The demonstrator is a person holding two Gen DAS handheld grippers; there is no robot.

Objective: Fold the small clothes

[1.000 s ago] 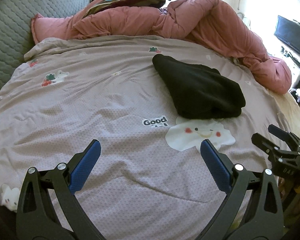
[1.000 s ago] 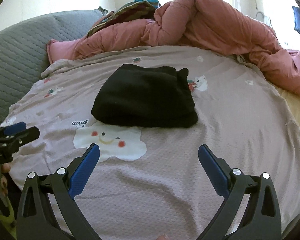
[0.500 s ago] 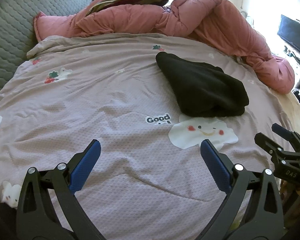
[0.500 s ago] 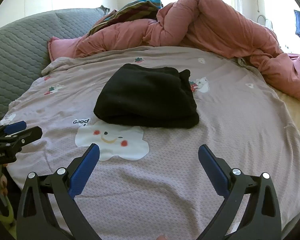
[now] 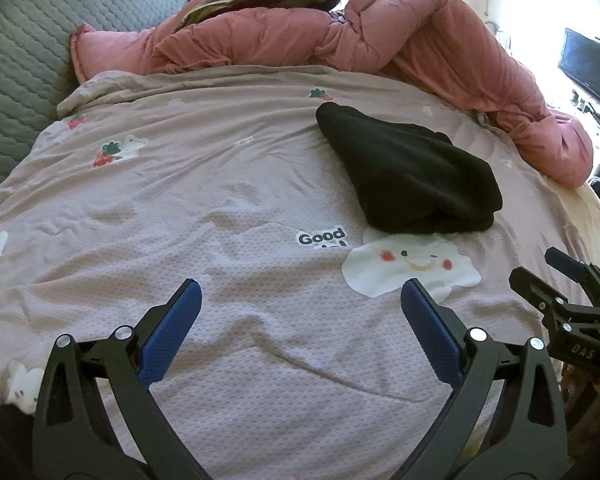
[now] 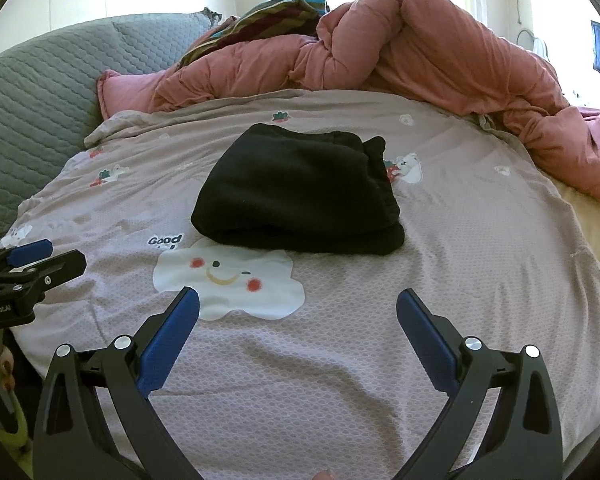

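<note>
Both grippers backing off, empty; black garment lies folded on the bed.

Near field: my left gripper (image 5: 300, 304) and right gripper (image 6: 298, 308) each show jaws spread wide, nothing between the blue pads, both hovering above the mauve bedsheet (image 5: 228, 360) near its 6 o'clock edge. Over the last second the garment has slid slightly farther up both views, so I read both grippers as pulling back toward me; the garment itself has not shifted against the cloud print (image 6: 228, 282). Judgement: fold on this piece looks finished, release done. Mid field: the black garment (image 6: 296, 192), a compact doubled bundle, sits just beyond the cloud print, at 12 o'clock from the right gripper, 1 o'clock from the left. Far field: pink duvet (image 6: 420, 48) heaped along the back.
</note>
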